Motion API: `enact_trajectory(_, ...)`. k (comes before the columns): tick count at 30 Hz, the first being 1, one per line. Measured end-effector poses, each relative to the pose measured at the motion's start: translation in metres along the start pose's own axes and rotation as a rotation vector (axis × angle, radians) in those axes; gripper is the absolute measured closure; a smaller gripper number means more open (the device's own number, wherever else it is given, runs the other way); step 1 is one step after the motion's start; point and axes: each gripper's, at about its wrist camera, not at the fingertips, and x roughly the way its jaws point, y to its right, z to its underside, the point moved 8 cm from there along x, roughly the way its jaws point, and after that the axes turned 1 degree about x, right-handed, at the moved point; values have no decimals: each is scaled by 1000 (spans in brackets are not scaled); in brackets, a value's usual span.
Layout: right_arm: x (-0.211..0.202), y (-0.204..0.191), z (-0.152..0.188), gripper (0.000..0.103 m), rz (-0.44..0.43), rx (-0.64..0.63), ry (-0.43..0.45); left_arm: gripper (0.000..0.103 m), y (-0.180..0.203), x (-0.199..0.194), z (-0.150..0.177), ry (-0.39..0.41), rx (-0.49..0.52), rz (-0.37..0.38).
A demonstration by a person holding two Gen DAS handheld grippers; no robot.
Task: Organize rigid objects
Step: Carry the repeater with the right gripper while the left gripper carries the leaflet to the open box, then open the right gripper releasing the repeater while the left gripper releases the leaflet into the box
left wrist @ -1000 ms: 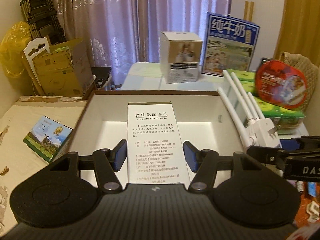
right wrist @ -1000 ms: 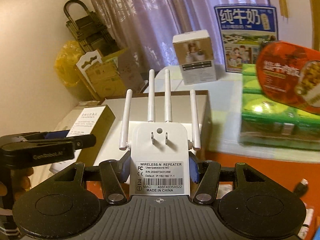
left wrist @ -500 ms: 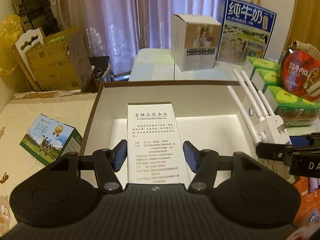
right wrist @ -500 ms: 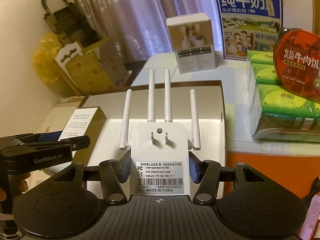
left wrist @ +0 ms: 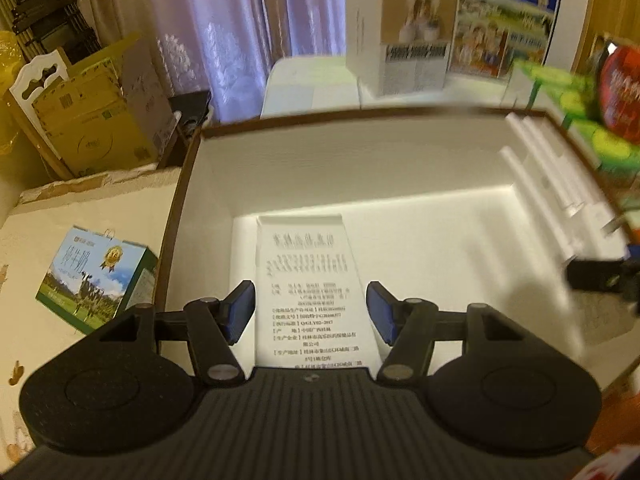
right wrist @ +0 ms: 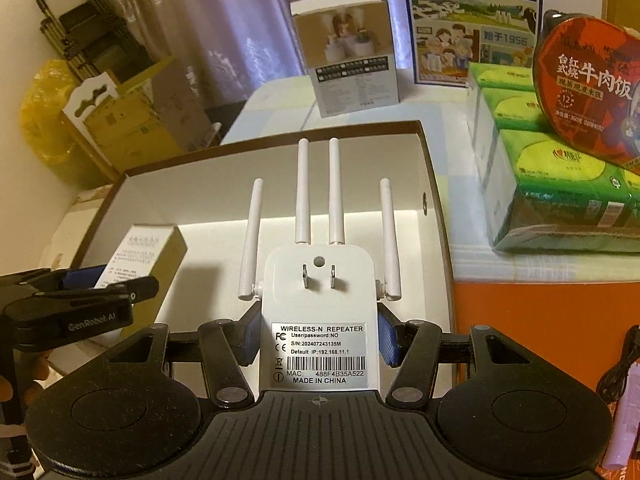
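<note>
My left gripper (left wrist: 310,312) is shut on a narrow box with a white printed label (left wrist: 308,264). It holds that box low inside a big open box with white walls and a brown rim (left wrist: 360,114). My right gripper (right wrist: 318,336) is shut on a white wireless repeater (right wrist: 320,292), plug prongs up, with its four antennas pointing into the open box (right wrist: 200,184). In the right wrist view the labelled box (right wrist: 140,252) and the left gripper (right wrist: 108,292) sit at the left of the open box. The repeater (left wrist: 560,200) shows blurred at the right of the left wrist view.
Behind the open box stand a white carton (right wrist: 352,52) and a blue milk case (right wrist: 472,20). Green tissue packs (right wrist: 552,184) topped by a red round food tub (right wrist: 588,92) crowd the right. A small milk carton (left wrist: 96,280) lies left; cardboard boxes (left wrist: 92,120) stand beyond.
Both grippers have come forward and down toward the open box, which now fills more of each view. Each still holds its object, and the jaws have not moved.
</note>
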Motion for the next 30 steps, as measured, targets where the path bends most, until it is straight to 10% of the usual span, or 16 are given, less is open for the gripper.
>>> enact_trajectory(12,17,2,-2,50,86,-25,-16,42,-8,-3,4,2,-29,36)
enact_trajectory(15,17,4,-4,33,121,-43,-2,41,-8,-6,4,5,-34,41)
enact_trajectory(30,-5,2,4,28,43,-50,5,39,2,-32,6,24,-61,54)
